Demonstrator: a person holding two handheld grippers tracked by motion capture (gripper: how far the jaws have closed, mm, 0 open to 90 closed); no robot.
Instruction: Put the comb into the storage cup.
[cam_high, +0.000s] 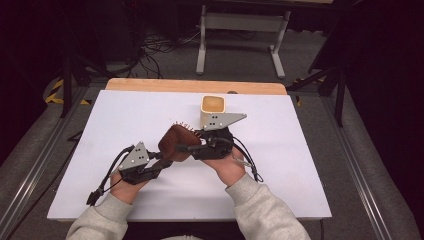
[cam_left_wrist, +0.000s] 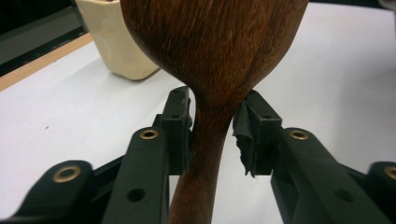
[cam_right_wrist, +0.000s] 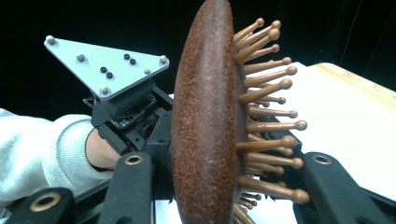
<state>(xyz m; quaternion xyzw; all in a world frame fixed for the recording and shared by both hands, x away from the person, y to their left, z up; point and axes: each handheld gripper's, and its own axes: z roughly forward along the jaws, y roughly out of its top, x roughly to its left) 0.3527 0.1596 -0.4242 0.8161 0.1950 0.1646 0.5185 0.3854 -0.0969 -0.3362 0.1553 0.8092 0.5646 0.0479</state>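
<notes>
A dark wooden hairbrush (cam_high: 175, 142) with round-tipped wooden pins is held above the white table (cam_high: 300, 150) between both grippers. My left gripper (cam_high: 161, 161) comes from the left, and its pads (cam_left_wrist: 180, 121) press on the narrow neck of the handle (cam_left_wrist: 210, 140). My right gripper (cam_high: 184, 148) reaches in from the right and is shut across the brush head (cam_right_wrist: 205, 116), one jaw against the smooth back, the other among the pins (cam_right_wrist: 271, 121). Beyond the head, the right gripper view shows the left gripper's grey plate (cam_right_wrist: 107, 70).
A cream square cup (cam_high: 213, 111) stands upright just behind the right gripper, near the table's far side. A wooden strip (cam_high: 195, 86) runs along the far edge. A metal frame (cam_high: 240, 40) and cables lie on the floor beyond.
</notes>
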